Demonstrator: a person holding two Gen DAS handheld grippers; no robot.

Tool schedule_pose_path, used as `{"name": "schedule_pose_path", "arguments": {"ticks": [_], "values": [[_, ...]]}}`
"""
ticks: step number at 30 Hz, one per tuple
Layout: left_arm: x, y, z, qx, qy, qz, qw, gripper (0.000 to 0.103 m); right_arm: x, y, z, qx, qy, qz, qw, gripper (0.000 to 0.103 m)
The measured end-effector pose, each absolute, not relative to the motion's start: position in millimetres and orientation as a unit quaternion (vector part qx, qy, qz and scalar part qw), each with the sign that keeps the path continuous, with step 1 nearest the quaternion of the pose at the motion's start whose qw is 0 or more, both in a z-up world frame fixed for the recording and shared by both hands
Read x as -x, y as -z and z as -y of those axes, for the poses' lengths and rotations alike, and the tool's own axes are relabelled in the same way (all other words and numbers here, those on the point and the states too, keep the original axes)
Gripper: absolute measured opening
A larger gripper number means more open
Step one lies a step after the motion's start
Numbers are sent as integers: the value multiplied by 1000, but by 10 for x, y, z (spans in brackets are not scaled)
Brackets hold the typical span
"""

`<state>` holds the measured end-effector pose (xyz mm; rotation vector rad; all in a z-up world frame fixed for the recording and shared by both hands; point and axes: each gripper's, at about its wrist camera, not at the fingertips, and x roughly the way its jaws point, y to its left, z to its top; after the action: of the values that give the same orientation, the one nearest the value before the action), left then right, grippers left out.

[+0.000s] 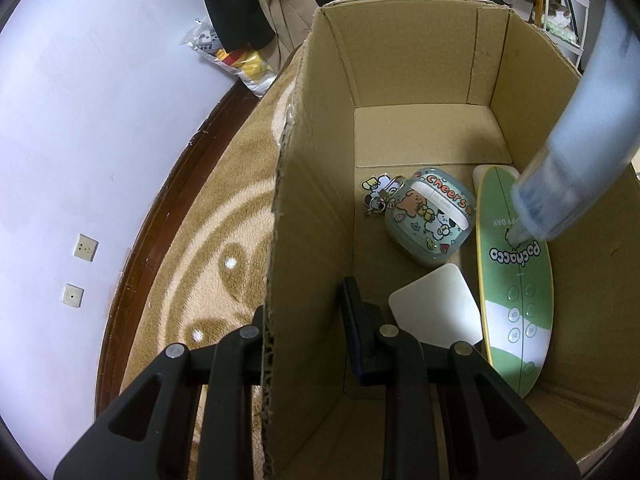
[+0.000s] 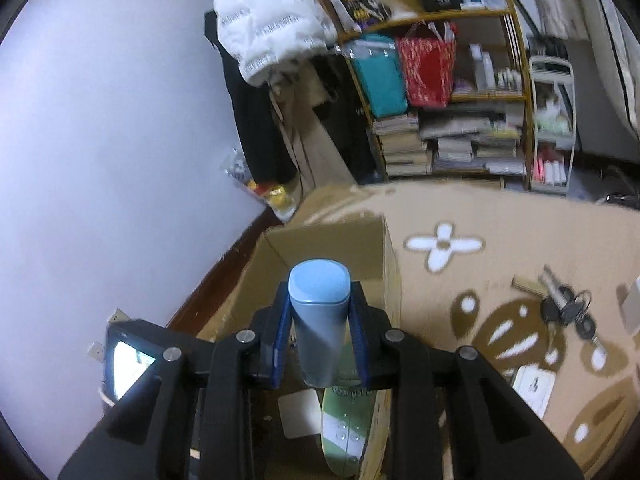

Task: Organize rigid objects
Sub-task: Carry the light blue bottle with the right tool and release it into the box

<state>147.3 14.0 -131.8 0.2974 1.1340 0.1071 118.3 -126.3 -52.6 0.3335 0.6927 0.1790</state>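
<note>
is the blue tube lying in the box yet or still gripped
Still gripped: the right gripper is shut on the blue tube, whose lower end hangs inside the cardboard box.

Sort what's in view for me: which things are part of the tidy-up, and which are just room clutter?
Part of the job:
- cardboard box, its wall between the left tongs
- blue tube held in the right tongs
- earbud case, green oval remote, white square piece inside the box
- keys on the rug

Just lying about:
- bookshelf
- white jacket
- wall sockets
</note>
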Motion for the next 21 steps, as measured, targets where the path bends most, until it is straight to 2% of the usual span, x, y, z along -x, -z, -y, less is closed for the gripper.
{"name": "schedule_pose_path", "arguments": {"ticks": [7, 14, 16, 18, 21], "values": [[-1473, 1314, -141, -141, -51, -535, 832, 23, -1289, 670, 1291, -188, -91, -359, 909, 29], [-1493, 1312, -146, -136, -48, -537, 831, 23, -1315, 539, 1353, -171, -73, -341, 922, 32], [-1489, 1300, -140, -138, -52, -536, 831, 24, -1313, 501, 1370, -157, -65, -341, 925, 39], [-1489, 1299, -145, -137, -52, -536, 831, 24, -1287, 470, 1389, -142, -51, -340, 928, 55], [-1487, 1295, -141, -134, -52, -536, 832, 24, -1267, 464, 1432, -137, -33, -346, 927, 62]]}}
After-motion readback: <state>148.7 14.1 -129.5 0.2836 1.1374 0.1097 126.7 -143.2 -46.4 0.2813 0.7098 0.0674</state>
